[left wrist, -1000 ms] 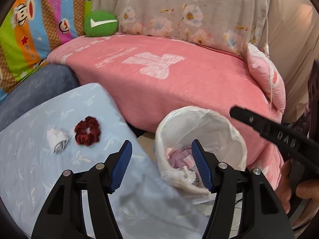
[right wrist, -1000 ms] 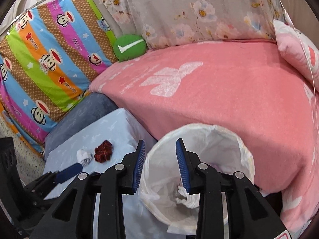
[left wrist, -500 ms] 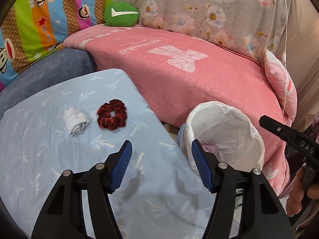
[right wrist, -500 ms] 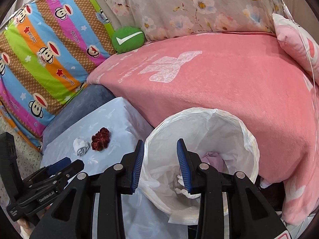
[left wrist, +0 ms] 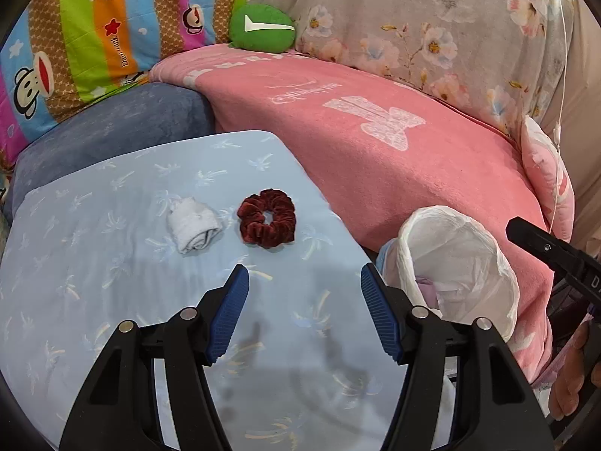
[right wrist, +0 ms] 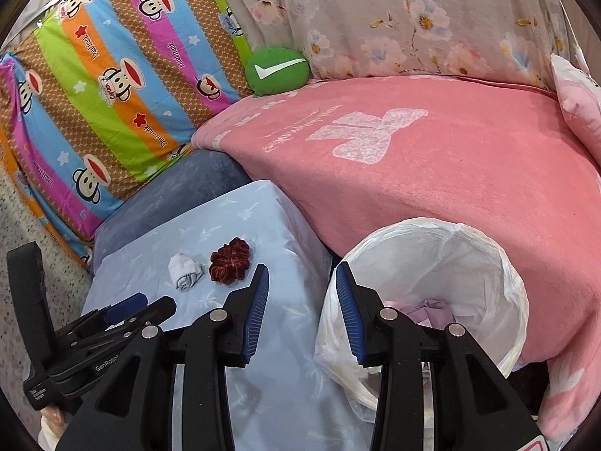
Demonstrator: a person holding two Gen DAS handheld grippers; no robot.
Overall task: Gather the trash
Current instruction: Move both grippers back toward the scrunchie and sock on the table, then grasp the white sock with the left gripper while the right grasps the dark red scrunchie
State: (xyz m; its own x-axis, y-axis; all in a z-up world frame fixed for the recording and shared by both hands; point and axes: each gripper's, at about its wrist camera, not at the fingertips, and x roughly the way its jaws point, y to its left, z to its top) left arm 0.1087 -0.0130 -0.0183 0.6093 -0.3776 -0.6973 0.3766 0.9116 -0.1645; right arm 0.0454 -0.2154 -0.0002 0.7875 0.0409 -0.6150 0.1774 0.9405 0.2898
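A crumpled white tissue (left wrist: 193,223) lies on the light blue table (left wrist: 112,300), beside a dark red velvet scrunchie (left wrist: 267,218). Both also show in the right wrist view, the tissue (right wrist: 184,271) left of the scrunchie (right wrist: 230,260). A bin lined with a white bag (left wrist: 456,263) stands right of the table and holds pale crumpled trash; it also shows in the right wrist view (right wrist: 432,282). My left gripper (left wrist: 304,310) is open and empty above the table, short of the tissue and scrunchie. My right gripper (right wrist: 302,314) is open and empty, over the gap between table and bin.
A pink blanket (left wrist: 394,143) covers the sofa behind the table and bin. A blue-grey cushion (left wrist: 112,127), a striped monkey-print pillow (right wrist: 112,86), a green round cushion (left wrist: 262,28) and a pink pillow (left wrist: 548,173) lie around.
My left gripper has swung left from over the bin to over the table, toward the tissue and scrunchie. My right gripper has shifted slightly left, still beside the bin. Both stay open.
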